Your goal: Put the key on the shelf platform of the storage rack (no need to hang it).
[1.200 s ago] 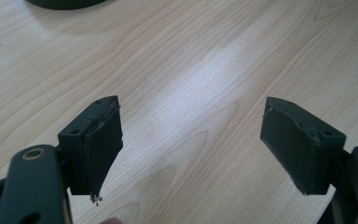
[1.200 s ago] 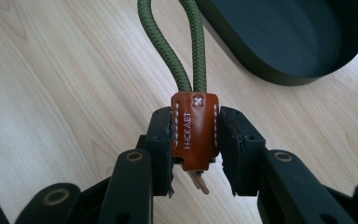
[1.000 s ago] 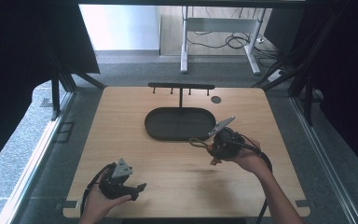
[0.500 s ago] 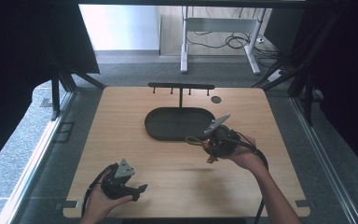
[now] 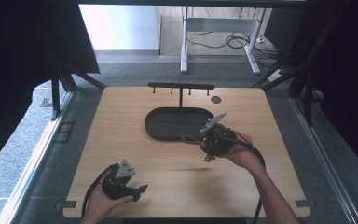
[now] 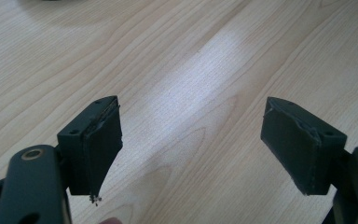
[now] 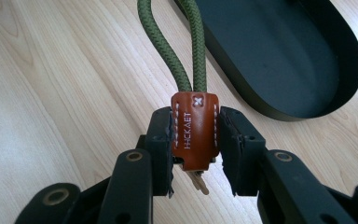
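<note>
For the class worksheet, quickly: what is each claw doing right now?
Left claw: open, holding nothing, above the bare table.
Right claw: closed on the brown leather tab of the green cord loop.

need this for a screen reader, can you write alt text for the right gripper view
The right gripper is shut on a brown leather key fob, its green cord loop running up and away. Below lie a light wooden table and, at upper right, a black oval tray.
</note>
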`<state>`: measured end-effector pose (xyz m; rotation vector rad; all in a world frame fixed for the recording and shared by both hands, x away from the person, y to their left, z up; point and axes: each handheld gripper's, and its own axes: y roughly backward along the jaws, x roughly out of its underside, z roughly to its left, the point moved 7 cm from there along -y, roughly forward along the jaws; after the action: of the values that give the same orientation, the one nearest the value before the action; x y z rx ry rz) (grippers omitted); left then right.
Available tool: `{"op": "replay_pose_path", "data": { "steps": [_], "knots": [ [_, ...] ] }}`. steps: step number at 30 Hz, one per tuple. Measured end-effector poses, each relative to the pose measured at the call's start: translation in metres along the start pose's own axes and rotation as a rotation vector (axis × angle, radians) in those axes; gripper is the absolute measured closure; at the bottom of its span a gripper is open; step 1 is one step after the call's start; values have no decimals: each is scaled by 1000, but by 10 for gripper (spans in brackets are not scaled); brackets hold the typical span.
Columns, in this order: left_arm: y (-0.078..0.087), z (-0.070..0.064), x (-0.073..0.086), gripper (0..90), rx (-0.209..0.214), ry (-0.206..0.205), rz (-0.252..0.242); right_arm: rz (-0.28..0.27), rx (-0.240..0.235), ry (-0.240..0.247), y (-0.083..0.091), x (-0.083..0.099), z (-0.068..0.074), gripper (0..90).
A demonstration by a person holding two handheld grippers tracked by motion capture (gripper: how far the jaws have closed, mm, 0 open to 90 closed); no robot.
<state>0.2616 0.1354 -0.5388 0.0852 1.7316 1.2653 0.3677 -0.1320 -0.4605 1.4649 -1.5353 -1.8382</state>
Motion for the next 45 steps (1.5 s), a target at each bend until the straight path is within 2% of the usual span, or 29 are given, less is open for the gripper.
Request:
{"op": "replay_pose_path", "data": {
  "steps": [45],
  "knots": [
    [-11,-8,1,205,9,-34,33,-5,0,36,-4,-16,7,667]
  ]
}}
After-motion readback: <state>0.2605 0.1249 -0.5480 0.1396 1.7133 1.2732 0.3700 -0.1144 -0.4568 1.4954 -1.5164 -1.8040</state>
